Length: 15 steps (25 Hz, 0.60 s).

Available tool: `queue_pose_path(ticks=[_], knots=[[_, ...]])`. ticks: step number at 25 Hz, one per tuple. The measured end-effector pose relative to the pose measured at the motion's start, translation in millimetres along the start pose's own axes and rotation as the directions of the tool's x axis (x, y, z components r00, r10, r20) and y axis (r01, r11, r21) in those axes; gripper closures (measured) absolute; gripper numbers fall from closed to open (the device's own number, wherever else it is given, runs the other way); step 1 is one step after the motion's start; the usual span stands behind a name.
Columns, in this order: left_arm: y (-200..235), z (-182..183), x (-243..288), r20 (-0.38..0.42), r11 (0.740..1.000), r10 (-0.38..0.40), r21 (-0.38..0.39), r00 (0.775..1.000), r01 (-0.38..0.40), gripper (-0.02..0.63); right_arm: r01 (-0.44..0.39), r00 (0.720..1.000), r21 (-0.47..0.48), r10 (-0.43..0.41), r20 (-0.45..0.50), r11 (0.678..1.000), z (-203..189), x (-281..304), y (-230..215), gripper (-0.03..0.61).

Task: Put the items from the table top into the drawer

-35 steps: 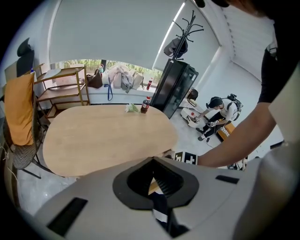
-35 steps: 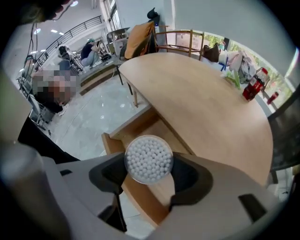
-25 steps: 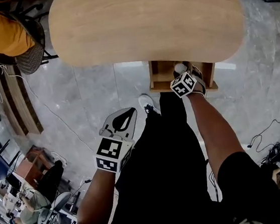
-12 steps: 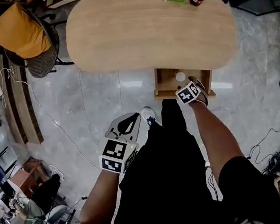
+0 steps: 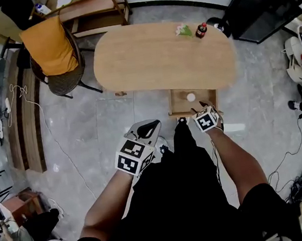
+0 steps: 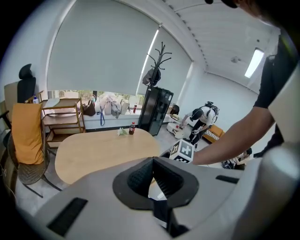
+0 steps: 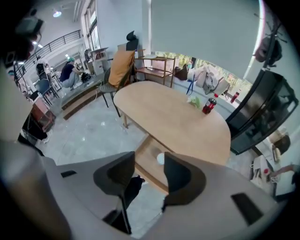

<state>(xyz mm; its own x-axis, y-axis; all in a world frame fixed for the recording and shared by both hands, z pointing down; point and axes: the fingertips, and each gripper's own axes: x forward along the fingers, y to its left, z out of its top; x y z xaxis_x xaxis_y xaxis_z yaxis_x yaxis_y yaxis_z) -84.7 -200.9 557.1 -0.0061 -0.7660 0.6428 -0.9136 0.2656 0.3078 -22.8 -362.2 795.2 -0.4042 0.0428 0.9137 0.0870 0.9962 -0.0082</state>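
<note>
Both claws hang empty in the lower middle of the head view, near the person's legs. The left gripper (image 6: 152,161) is clenched tip to tip on nothing. The right gripper (image 7: 149,161) is released, its jaws apart though they have just been closing partway, with nothing between them. The drawer (image 5: 182,104) stands pulled out below the near edge of the oval table (image 5: 155,62), with 1 white round object (image 5: 191,97) already inside. 2 items remain up top, both in the upper right of the head view: a small red-labelled bottle (image 5: 201,30) and, just beside it to the left, a green-and-white bunch (image 5: 183,30), possibly artificial flowers. Step in hand, as judged: reach across for 1 of these. To do it well, reopen the right jaws fully before arriving, come at the bottle from the near side, clamp on the body below the cap and keep it upright. Edges: both items sit close to the far rim, so a push away could send them off. Only the drawer's front part is clear of the table top, so the drop must go there, clear of the white object. Room: the table top is bare between drawer and items. A chair with an orange cloth (image 5: 55,52) sits upper left and a black cabinet (image 5: 260,5) upper right, both well apart from the reach line.
</note>
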Motion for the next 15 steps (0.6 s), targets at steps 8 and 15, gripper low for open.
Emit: queue_pose_path(ticks=[8, 15], knots=[[-47.6, 6.6, -38.9, 0.111, 0.998, -0.063, -0.022, 0.992, 0.066, 0.612, -0.158, 0.912, 0.223, 0.056, 0.407, 0.962, 54.9, -176.5, 46.0, 0.575], [-90.3, 26.6, -63.3, 0.199, 0.998, -0.056, 0.036, 0.978, 0.050, 0.612, -0.303, 0.782, 0.094, 0.191, 0.594, 0.948, 71.4, -288.9, 90.7, 0.575]])
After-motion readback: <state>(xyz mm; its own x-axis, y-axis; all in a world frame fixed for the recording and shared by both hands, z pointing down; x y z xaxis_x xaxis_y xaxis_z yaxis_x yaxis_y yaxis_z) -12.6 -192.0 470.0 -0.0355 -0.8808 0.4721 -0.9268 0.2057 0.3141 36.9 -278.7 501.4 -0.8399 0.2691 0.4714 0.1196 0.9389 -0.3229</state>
